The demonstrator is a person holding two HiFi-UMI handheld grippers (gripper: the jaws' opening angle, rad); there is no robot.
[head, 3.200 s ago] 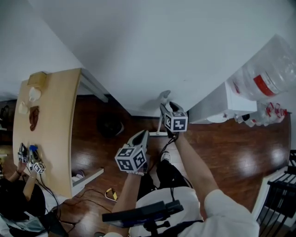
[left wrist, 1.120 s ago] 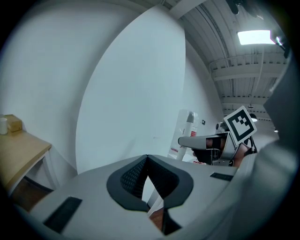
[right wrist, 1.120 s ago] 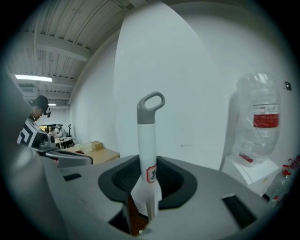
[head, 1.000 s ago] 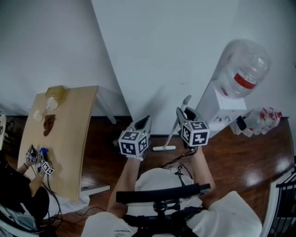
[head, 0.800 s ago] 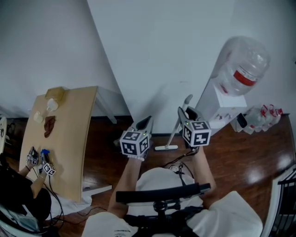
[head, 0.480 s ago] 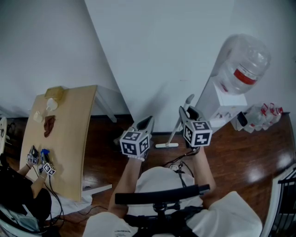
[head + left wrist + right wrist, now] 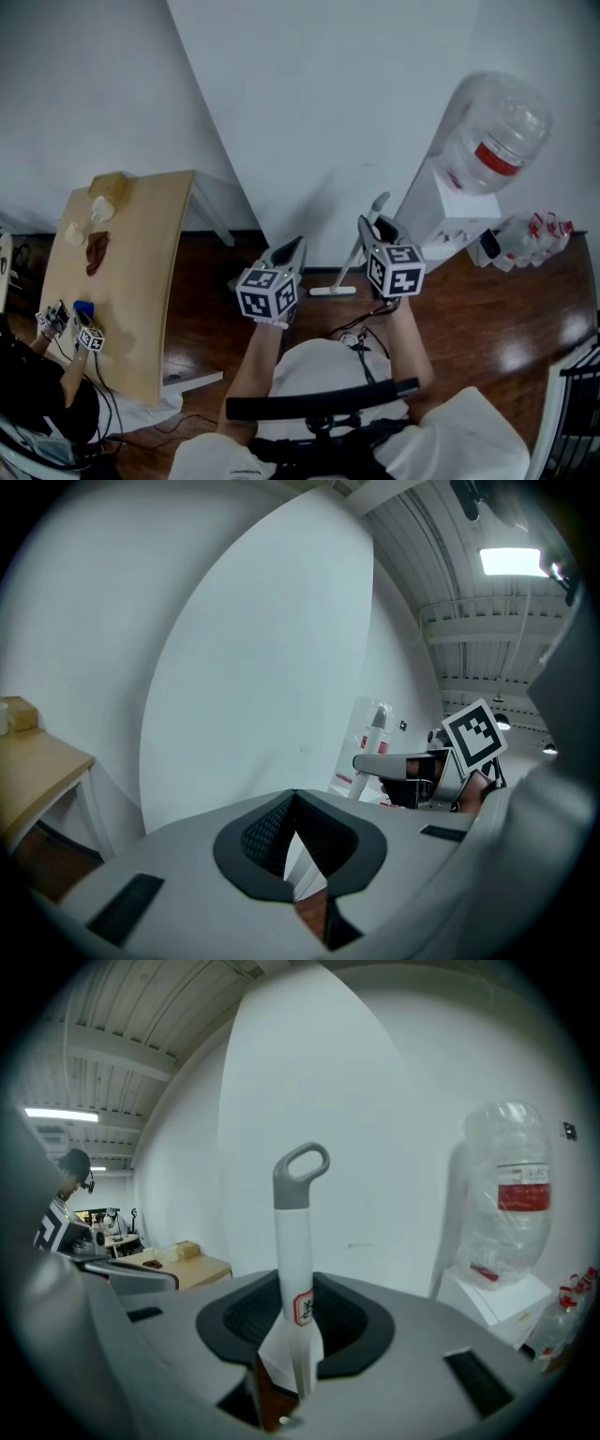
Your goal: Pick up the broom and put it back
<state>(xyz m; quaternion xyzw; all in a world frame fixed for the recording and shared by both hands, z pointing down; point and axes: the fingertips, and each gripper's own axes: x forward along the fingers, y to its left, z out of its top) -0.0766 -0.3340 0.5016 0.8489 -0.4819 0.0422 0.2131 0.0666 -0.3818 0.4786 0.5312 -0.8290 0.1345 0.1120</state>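
Note:
The broom has a white handle (image 7: 353, 258) with a grey loop on top and a flat white head (image 7: 333, 291) on the dark wood floor by the wall. It stands nearly upright. My right gripper (image 7: 369, 228) is shut on the upper handle. In the right gripper view the broom handle (image 7: 294, 1260) runs up between the dark pads of the right gripper (image 7: 298, 1314), with the grey loop above. My left gripper (image 7: 288, 249) hangs left of the broom, apart from it. In its own view the left gripper (image 7: 295, 803) is shut and holds nothing, and the broom (image 7: 374, 741) shows at the right.
A white water dispenser (image 7: 441, 211) with a big clear bottle (image 7: 494, 136) stands right of the broom, with small bottles (image 7: 536, 234) beyond. A wooden table (image 7: 122, 272) is at the left, and another person's hands (image 7: 64, 326) work at it. The white wall (image 7: 319, 112) is straight ahead.
Since the oldest frame the head view has tilted up towards the wall. Over the last second both grippers and the broom have barely moved. The hands at the table shifted left.

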